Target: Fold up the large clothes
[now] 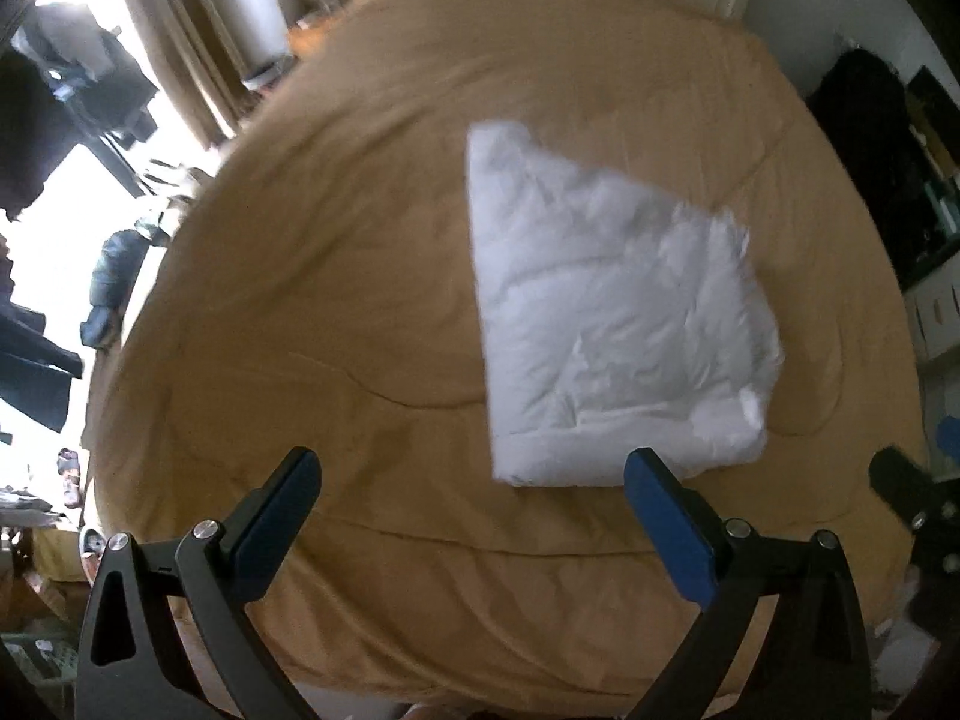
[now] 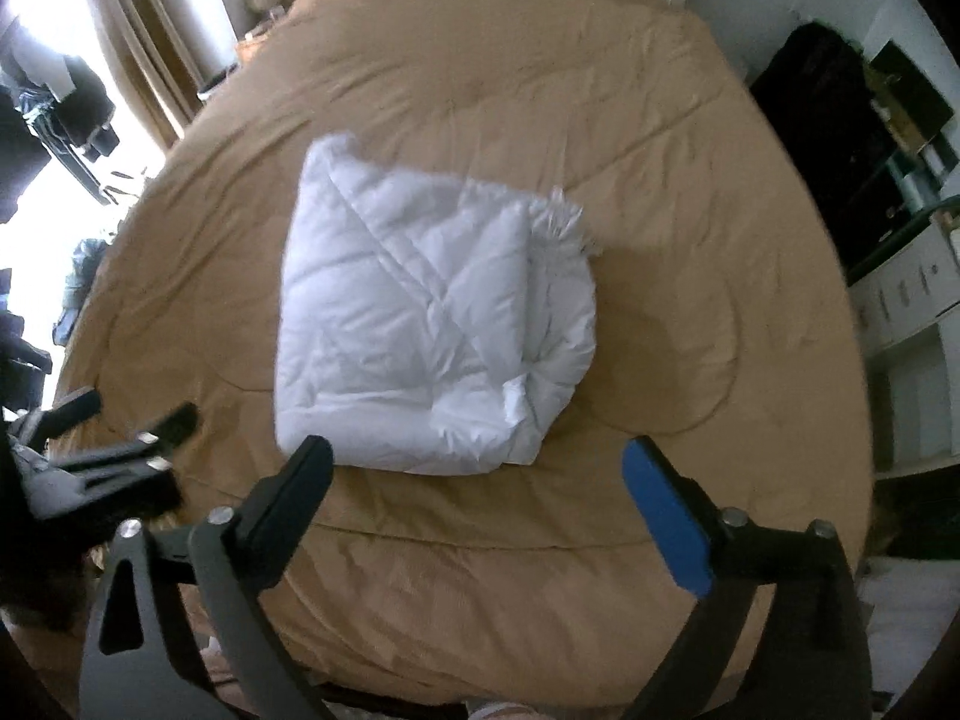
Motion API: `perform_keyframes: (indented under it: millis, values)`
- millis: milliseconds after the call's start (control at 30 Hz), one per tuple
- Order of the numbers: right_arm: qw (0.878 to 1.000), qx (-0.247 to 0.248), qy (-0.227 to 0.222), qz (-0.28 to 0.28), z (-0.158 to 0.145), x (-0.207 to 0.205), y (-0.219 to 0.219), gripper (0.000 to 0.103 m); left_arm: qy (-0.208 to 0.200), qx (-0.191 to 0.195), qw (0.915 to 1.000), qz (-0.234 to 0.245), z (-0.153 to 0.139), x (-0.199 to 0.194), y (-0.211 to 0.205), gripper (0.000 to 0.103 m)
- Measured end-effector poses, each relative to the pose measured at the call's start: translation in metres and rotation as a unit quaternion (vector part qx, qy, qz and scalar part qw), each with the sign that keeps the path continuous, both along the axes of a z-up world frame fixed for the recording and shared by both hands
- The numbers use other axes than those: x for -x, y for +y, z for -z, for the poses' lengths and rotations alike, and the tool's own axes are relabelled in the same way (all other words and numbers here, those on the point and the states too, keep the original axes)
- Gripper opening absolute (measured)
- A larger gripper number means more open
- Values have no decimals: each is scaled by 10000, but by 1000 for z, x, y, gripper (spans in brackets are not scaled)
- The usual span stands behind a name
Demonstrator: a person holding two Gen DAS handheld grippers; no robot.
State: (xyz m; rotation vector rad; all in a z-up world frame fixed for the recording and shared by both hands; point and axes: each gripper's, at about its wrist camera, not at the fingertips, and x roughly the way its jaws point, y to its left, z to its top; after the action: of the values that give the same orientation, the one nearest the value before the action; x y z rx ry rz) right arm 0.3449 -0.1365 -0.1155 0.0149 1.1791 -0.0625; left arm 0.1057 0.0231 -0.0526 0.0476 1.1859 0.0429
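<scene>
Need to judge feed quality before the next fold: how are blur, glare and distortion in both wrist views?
Left wrist: white duvet smeared by motion blur, window at left blown out, bed bulged by fisheye. Right wrist: duvet quilting sharper, edges slightly soft, window glare again, left claw blurred at frame edge.

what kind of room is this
Most likely a bedroom. A large bed with a tan cover fills the view, a folded white duvet lies on it, and curtains hang by a bright window at the left.
</scene>
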Motion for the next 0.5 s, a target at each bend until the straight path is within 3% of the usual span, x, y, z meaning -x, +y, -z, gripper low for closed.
perform_keyframes:
  millis: [100,233,367,500]
  values:
    - [9999,-76,-98,-2,-20,17,4,100,-192,-66,9998,-21,-35,19,4,101]
    - [9997,-121,-206,30,-36,37,5,101,-312,183,9993,-114,-59,46,13,102]
    - [9994,-192,-256,118,-24,44,8,103,-531,228,9978,-319,-57,59,19,102]
    - [9996,-109,-234,121,-7,48,9,103,-472,-248,9980,-349,-38,59,14,102]
